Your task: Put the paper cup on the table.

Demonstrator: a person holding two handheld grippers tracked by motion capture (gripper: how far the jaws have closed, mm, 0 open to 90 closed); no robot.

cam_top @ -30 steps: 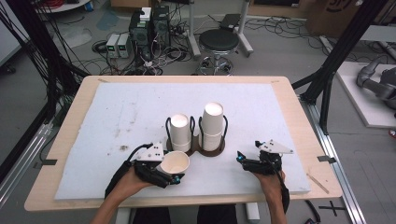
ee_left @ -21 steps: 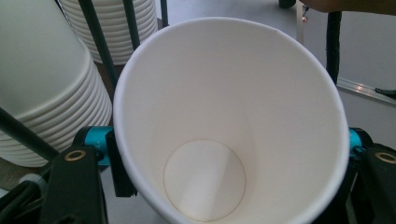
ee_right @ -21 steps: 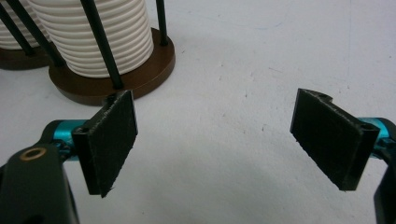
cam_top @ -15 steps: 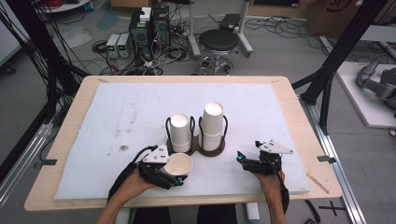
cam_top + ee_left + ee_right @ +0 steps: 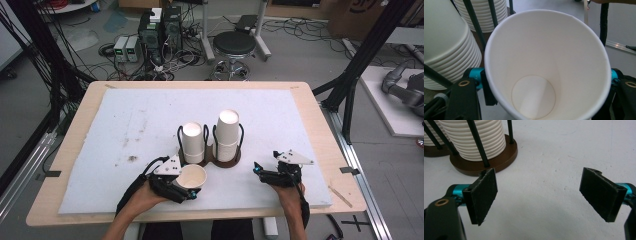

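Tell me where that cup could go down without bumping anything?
The white mat is bare left of the cup holder, out to the table's left edge, and also behind the holder and to its right. It is crowded in front, where the left gripper holds the paper cup close to the two cup stacks, and the right gripper waits nearby.

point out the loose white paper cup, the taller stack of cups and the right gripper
loose white paper cup (image 5: 192,176), high view, inner wall
taller stack of white paper cups (image 5: 227,134), high view, side
right gripper (image 5: 539,195), right gripper view, between its open jaws
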